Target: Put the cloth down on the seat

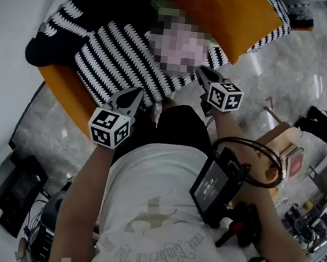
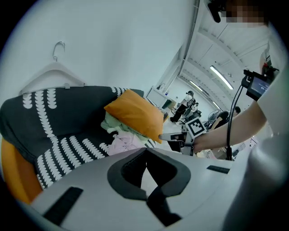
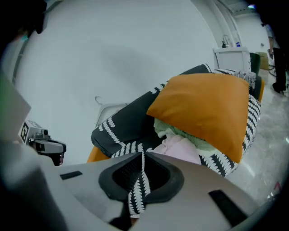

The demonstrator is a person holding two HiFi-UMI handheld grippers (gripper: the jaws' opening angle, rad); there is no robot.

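A black-and-white patterned cloth (image 1: 119, 53) lies draped over the orange seat (image 1: 69, 91). An orange cushion (image 1: 222, 11) rests on it at the back, with a pink cloth (image 3: 180, 146) and a pale green one (image 3: 180, 133) tucked under the cushion. My right gripper (image 1: 203, 73) is at the seat's front right. In the right gripper view it (image 3: 142, 158) is shut on a strip of the patterned cloth (image 3: 135, 194), which hangs down between the jaws. My left gripper (image 1: 135, 95) hovers at the cloth's front edge. Its jaws (image 2: 146, 153) meet with nothing seen between them.
A white hanger (image 2: 54, 74) leans on the white wall behind the seat. Black cases (image 1: 15, 190) stand on the marbled floor at the left. A wooden stand (image 1: 281, 146), cables and tools crowd the right. The person's torso fills the near side.
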